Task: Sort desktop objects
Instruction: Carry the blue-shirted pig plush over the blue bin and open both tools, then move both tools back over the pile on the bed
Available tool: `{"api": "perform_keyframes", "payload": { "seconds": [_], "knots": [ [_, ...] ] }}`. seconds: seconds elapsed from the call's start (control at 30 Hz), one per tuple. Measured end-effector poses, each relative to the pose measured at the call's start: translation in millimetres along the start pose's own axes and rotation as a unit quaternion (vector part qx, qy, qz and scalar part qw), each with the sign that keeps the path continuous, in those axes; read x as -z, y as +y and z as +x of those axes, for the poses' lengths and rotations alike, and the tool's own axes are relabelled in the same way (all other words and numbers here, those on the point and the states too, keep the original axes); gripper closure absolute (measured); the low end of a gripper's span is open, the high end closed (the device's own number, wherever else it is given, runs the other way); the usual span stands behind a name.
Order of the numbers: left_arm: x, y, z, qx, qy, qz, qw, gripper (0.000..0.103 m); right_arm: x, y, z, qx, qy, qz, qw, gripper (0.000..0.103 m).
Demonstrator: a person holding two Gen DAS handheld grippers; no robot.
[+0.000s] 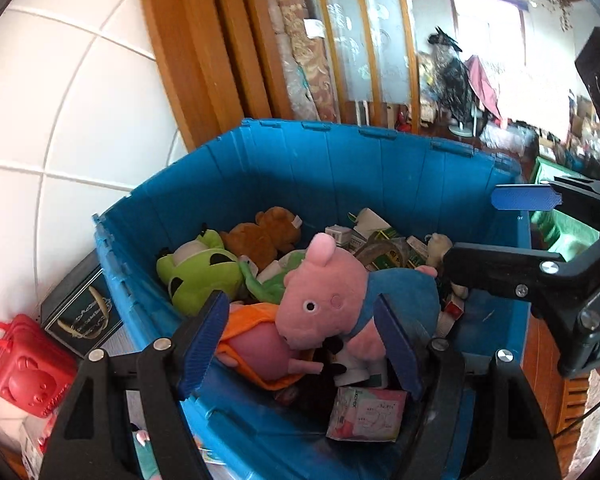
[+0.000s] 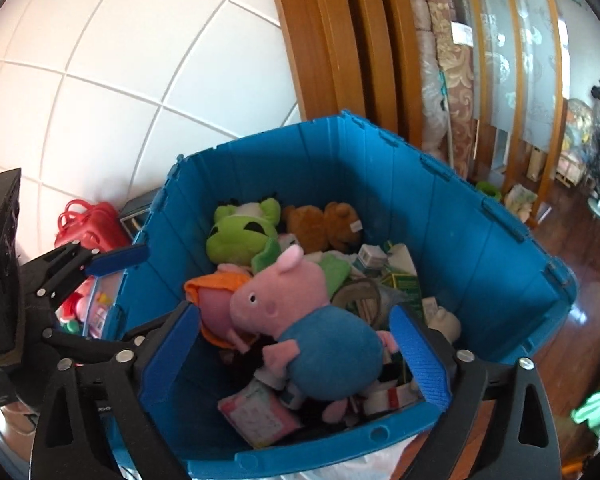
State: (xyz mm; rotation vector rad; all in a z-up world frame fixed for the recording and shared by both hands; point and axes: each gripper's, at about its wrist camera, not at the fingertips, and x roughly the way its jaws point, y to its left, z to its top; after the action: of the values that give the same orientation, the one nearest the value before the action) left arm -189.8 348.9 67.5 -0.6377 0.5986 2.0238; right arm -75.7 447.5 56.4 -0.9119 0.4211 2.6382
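Pink pig plush [image 2: 300,320] in blue top: lying atop the pile inside blue plastic crate [image 2: 440,208], free of both grippers. Second pig [image 2: 216,304], orange-dressed, mostly buried beneath. Green frog plush [image 2: 240,232] and brown bear [image 2: 324,224] behind. Small cartons [image 2: 372,258] half hidden, labels unreadable. Left gripper [image 1: 304,344]: jaws apart, empty. Right gripper [image 2: 300,360]: jaws spread wide, empty.

Plush pig toy [image 2: 300,320] in smooth blue plastic crate [image 2: 440,208]; glossy wood floor [image 2: 580,300].
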Motion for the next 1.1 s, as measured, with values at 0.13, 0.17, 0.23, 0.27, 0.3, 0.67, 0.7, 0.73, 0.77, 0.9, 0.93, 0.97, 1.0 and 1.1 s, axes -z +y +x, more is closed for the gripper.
{"api": "perform_keyframes", "payload": {
  "seconds": [0.13,0.17,0.23,0.27,0.3,0.67,0.7,0.73,0.77,0.9,0.93,0.97,1.0,1.1],
  "knots": [
    [15.8,14.5,-30.6,-0.025,-0.034,-0.029,0.9987,0.019,1.4,17.6,-17.8,-0.008,-0.023,-0.012,1.0,0.0],
    [22.7,19.0,-41.0,-0.036,-0.045,-0.038,0.9976,0.016,2.9,22.9,-22.1,-0.015,-0.027,-0.014,0.999,0.0],
    [36.7,28.3,-58.2,-0.058,-0.061,-0.056,0.9949,0.01,6.0,32.9,-28.7,-0.023,-0.034,-0.021,0.999,0.0],
    [44.9,33.3,-65.2,-0.068,-0.068,-0.066,0.9932,0.008,8.0,39.1,-31.4,-0.024,-0.037,-0.024,0.999,0.0],
    [54.9,39.7,-72.8,-0.08,-0.073,-0.078,0.9911,0.008,9.7,46.8,-34.4,-0.026,-0.041,-0.027,0.998,0.0],
    [181.3,126.4,-137.4,-0.19,-0.044,-0.161,0.9676,0.008,41.8,166.8,-24.0,-0.116,-0.053,-0.075,0.989,0.0],
    [194.1,136.7,-142.6,-0.195,-0.038,-0.166,0.966,0.008,47.1,183.2,-17.5,-0.124,-0.045,-0.076,0.988,0.0],
    [208.5,148.4,-148.8,-0.202,-0.032,-0.173,0.9636,0.008,50.9,194.0,-12.8,-0.128,-0.039,-0.077,0.988,0.0],
    [220.2,157.2,-154.3,-0.208,-0.028,-0.178,0.9615,0.008,54.8,207.0,-7.1,-0.132,-0.031,-0.079,0.988,0.0],
    [275.7,206.0,-179.3,-0.23,-0.004,-0.2,0.9526,0.008,77.4,270.5,23.3,-0.15,0.012,-0.086,0.985,0.0],
    [286.3,215.4,-185.3,-0.232,0.001,-0.203,0.9513,0.008,84.3,287.3,31.9,-0.154,0.023,-0.088,0.984,0.0],
    [298.6,225.3,-190.7,-0.235,0.006,-0.206,0.95,0.008,92.9,306.3,41.6,-0.157,0.034,-0.088,0.983,0.0],
    [312.2,236.7,-196.4,-0.238,0.011,-0.209,0.9485,0.008,99.2,319.1,48.7,-0.159,0.042,-0.087,0.983,0.0],
    [357.6,273.8,-215.1,-0.25,0.024,-0.221,0.9423,0.008,122.8,365.3,71.9,-0.17,0.065,-0.075,0.98,0.0]
  ]
}}
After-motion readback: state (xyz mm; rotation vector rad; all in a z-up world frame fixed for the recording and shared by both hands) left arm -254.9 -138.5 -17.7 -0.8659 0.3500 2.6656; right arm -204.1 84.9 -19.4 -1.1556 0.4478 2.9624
